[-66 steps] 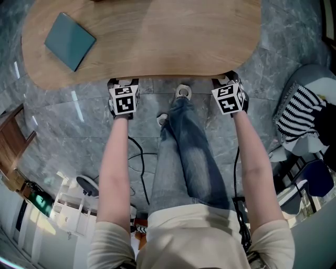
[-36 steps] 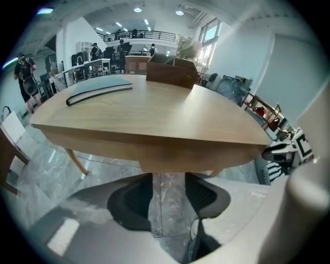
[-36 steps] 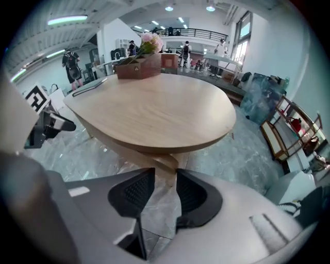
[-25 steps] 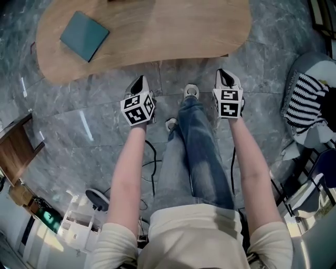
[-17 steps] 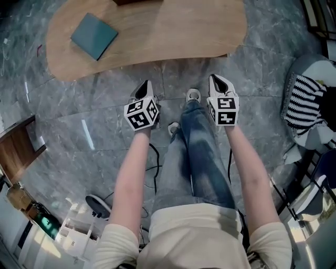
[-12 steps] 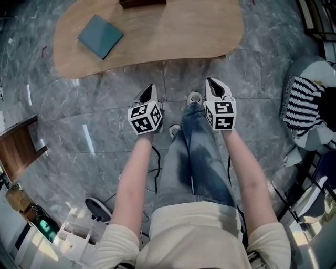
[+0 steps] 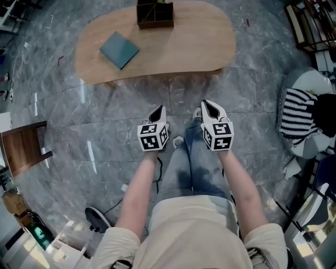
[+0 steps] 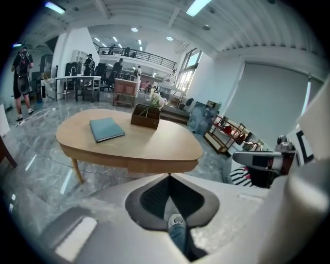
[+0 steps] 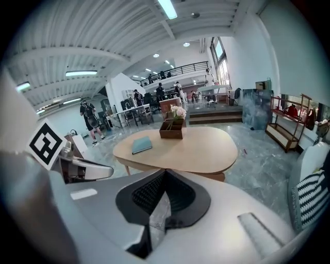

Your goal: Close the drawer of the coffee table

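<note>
Well apart from the coffee table (image 7: 178,47), left gripper (image 7: 159,110) and right gripper (image 7: 209,106) hang clenched and empty. Its drawer (image 8: 161,166) looks flush beneath the tabletop (image 8: 129,142), though a slight gap could go unnoticed from here.

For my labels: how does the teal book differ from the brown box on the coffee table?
The teal book lies flat and closed; the brown box stands taller, open-topped, holding flowers. In the head view the book sits left of the box, nearer the person. Both rest on the coffee table.
</note>
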Available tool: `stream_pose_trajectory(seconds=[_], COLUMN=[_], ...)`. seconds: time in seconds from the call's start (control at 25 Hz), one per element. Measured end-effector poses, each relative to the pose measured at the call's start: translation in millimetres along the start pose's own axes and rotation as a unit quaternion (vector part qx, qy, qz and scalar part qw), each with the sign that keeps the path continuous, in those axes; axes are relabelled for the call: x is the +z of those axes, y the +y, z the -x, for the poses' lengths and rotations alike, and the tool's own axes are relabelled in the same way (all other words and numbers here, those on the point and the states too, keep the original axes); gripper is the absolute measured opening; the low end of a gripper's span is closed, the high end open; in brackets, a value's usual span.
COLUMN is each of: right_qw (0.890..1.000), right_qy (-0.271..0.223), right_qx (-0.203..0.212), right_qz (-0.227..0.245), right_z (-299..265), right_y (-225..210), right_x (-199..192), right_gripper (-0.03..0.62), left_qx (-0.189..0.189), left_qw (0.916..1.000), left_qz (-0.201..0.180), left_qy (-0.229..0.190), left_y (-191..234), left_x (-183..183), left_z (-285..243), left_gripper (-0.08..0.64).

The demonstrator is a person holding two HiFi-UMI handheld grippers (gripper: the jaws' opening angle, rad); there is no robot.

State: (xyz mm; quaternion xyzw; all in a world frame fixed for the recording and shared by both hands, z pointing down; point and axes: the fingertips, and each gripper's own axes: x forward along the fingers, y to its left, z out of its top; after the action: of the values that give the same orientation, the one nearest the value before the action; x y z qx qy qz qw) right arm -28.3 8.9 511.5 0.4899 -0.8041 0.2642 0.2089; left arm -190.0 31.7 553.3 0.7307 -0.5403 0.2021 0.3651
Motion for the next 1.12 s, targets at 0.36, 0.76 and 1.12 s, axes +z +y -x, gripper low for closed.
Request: stream_pose_trajectory(seconds=[0.36,0.76,1.12], right_qw=[0.999,0.997,0.992], right_qy=[-0.037,-0.061,-0.093], right_qx=[0.018,0.036,0.072], right_qz=[0.011,0.011,0.044], right_z=[69.4,133.3,174.1], right_y=[41.6,70.5,91.1], right_x=[48.3,91.2,129.5], right_gripper=[0.002,0.002,0.002], left_qx=[-0.029,-0.058,-0.086], left_qw=[0.9987,0.9972,0.9933], left_qz=[0.016,0.006,-0.001], left_qy=[-0.038,-0.047,-0.077], left_y=[-45.3,-94.0,-135.2], left_x=[33.2,65.4,111.2], left_z=[78.4,142.7,182.0], left_gripper=[0.002,0.002,0.002])
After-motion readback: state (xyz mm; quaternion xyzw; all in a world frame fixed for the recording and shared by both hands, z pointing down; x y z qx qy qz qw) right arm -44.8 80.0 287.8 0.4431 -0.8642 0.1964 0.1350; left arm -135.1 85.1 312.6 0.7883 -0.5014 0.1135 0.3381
